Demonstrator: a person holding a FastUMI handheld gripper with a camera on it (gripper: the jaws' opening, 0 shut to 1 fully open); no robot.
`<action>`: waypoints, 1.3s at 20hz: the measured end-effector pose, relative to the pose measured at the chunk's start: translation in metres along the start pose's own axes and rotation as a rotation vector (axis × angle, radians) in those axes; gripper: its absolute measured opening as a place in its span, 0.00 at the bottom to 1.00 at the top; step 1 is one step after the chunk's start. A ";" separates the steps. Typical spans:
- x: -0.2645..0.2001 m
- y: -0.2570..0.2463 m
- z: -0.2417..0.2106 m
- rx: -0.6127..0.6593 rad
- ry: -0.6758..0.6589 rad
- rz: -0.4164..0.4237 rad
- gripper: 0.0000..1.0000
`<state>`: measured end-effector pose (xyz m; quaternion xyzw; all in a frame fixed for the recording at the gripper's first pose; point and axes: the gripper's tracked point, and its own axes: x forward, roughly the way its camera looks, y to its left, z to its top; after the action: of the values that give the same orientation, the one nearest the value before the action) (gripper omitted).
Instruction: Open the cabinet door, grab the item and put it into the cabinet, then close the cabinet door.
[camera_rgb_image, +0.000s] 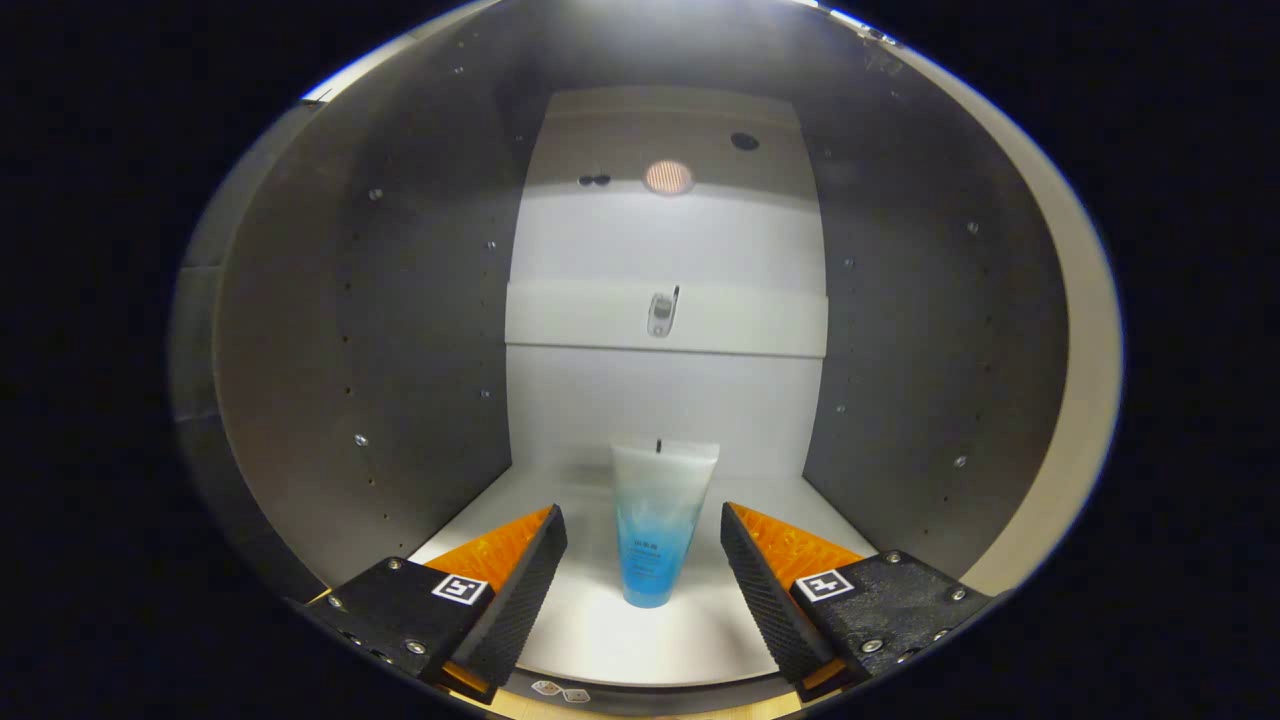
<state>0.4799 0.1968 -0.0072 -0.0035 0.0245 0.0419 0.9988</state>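
Standing cap-down on the cabinet (360, 330) floor, the tube (655, 525) is a soft plastic shape, frosted white at its flat crimped top and shading to clear blue toward the cap. It sits between the gripper (644, 540) fingers, nearer their tips, and neither finger touches it. The fingers are spread wide, with ribbed inner faces. Matte grey side walls at 9 and 3 o'clock are dotted with small holes and screws. At 12 o'clock the pale back panel carries a small metal fitting (661, 313).
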 end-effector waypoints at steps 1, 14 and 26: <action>-0.009 0.000 0.004 -0.001 -0.007 -0.002 0.96; -0.194 0.029 0.025 0.083 0.005 0.064 0.95; -0.376 0.023 0.002 0.188 0.093 0.116 0.95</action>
<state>0.1043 0.1888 0.0127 0.0899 0.0748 0.0968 0.9884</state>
